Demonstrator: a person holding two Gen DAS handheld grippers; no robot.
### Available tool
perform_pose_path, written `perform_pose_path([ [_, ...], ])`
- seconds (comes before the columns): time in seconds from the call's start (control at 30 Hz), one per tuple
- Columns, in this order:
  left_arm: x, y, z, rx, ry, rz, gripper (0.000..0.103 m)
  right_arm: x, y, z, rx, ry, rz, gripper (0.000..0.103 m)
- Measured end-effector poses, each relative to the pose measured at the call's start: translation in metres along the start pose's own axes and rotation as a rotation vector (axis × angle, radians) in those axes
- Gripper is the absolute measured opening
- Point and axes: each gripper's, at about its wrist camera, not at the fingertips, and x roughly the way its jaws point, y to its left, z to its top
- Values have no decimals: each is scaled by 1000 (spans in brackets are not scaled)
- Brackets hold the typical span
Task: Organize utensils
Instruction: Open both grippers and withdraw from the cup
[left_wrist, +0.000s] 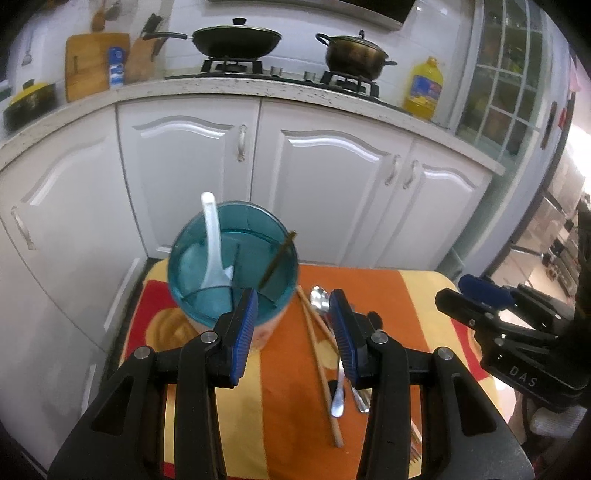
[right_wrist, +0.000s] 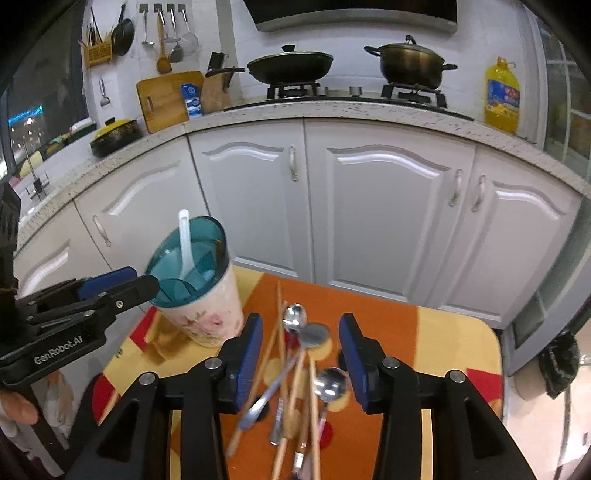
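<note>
Teal holder (right_wrist: 192, 258) holding white spoon (right_wrist: 183, 243), perhaps one chopstick, loose utensils (right_wrist: 295, 376) beside

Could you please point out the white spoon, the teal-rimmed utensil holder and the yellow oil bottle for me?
White spoon (left_wrist: 211, 251), left wrist view, on its handle.
Utensil holder (right_wrist: 207, 317), right wrist view, on its floral wall.
Oil bottle (right_wrist: 502, 99), right wrist view, on its label.

Each gripper is built from black plastic arms joined by round silver screws, and blue ribbed pads are fitted on the inner faces of the fingers, as seen on the left gripper (left_wrist: 293, 332) and the right gripper (right_wrist: 301, 354). White lettering "GenRobot.AI" is printed on the left gripper's side, and "DAS" is marked on the right one's body.
</note>
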Motion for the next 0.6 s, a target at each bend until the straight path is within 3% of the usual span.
perform_pose_path([
  [0.6,3,-20,-7,28,29,-21,39,-3,-21,-16,-1,39,-75,45],
])
